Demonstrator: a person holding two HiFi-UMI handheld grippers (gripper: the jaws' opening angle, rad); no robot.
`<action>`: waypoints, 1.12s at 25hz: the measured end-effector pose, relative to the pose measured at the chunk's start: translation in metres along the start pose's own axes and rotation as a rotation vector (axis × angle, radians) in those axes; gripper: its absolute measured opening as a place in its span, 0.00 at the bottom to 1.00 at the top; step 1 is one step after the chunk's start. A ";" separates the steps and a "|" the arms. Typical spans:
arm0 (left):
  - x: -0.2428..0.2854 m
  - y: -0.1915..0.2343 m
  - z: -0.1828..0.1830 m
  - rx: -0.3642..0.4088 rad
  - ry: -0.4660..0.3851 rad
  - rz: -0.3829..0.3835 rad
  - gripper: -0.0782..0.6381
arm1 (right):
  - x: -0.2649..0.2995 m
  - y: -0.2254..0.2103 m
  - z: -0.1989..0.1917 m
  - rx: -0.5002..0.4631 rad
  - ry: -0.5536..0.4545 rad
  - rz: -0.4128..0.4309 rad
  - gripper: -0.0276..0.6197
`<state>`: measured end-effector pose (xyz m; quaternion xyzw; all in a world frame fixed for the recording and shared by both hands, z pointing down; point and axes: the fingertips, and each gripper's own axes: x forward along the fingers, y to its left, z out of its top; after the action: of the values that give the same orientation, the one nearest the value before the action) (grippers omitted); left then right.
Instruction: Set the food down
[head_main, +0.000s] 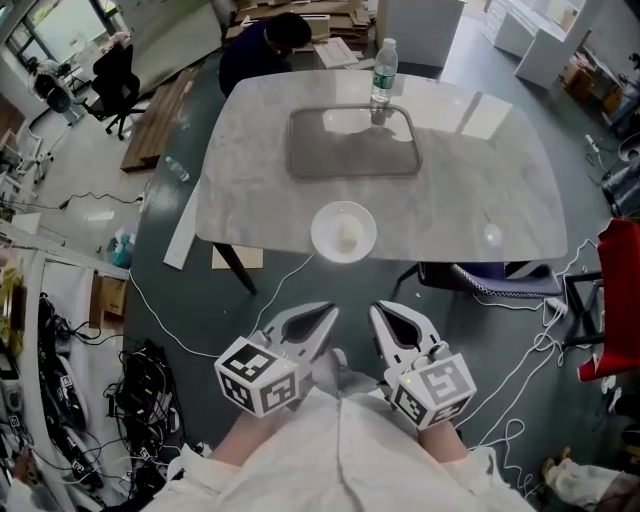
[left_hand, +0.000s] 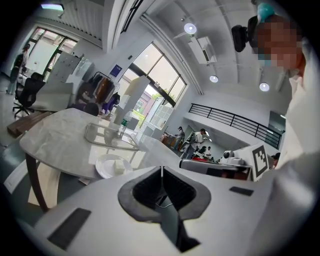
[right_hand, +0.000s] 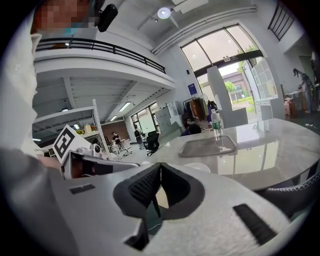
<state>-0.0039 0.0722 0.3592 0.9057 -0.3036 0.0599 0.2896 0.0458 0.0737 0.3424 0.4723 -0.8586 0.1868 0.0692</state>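
A white plate (head_main: 343, 232) lies near the front edge of the marble table (head_main: 250, 190), with a small pale piece of food (head_main: 349, 237) on it. In the left gripper view the plate (left_hand: 111, 165) and the food (left_hand: 119, 167) show just beyond the jaws. My left gripper (head_main: 325, 312) and right gripper (head_main: 378, 312) are held side by side close to my body, short of the table edge and lower than the plate. Both are shut with nothing between the jaws: the left gripper (left_hand: 161, 167) and the right gripper (right_hand: 160, 164) have their tips touching.
A grey tray (head_main: 340, 155) lies at the table's middle with a water bottle (head_main: 382, 75) standing at its far right corner. A person (head_main: 265, 45) sits at the far side. A chair (head_main: 500, 275) is tucked under the front right; cables (head_main: 160, 320) trail on the floor.
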 end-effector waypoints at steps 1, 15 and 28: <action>-0.001 0.001 -0.001 -0.005 0.002 0.002 0.14 | 0.001 -0.001 -0.001 0.005 0.005 -0.001 0.05; 0.018 0.046 0.032 -0.033 0.021 -0.016 0.14 | 0.039 -0.025 0.012 0.039 0.043 -0.056 0.05; 0.045 0.089 0.054 -0.037 0.103 -0.103 0.14 | 0.082 -0.056 0.033 0.080 0.040 -0.162 0.05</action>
<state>-0.0234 -0.0384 0.3711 0.9104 -0.2424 0.0860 0.3241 0.0501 -0.0304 0.3501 0.5387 -0.8079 0.2242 0.0824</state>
